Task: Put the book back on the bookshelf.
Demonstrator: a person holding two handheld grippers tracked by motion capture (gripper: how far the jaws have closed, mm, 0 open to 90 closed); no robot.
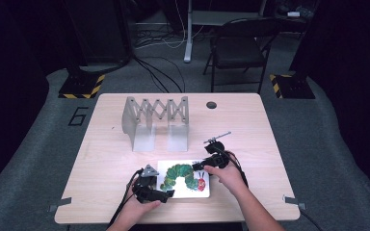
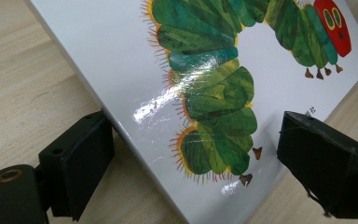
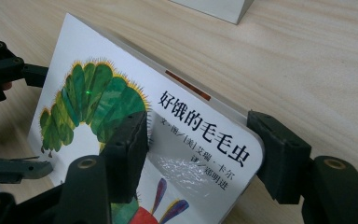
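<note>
A white picture book with a green caterpillar on its cover lies on the wooden table near the front edge. In the left gripper view, the book has its near corner between the wide jaws of my left gripper, one jaw under its edge and one over the cover, without a clear squeeze. My right gripper holds the book at the title corner, one pad on the cover and one at the back edge, with that side raised slightly. In the high view, the left gripper is at the book's front left and the right gripper at its far right.
A grey folding rack stands upright behind the book at mid table. A round hole sits near the table's far edge. A black folding chair and floor cables lie beyond the table. The left gripper shows far off in the right gripper view.
</note>
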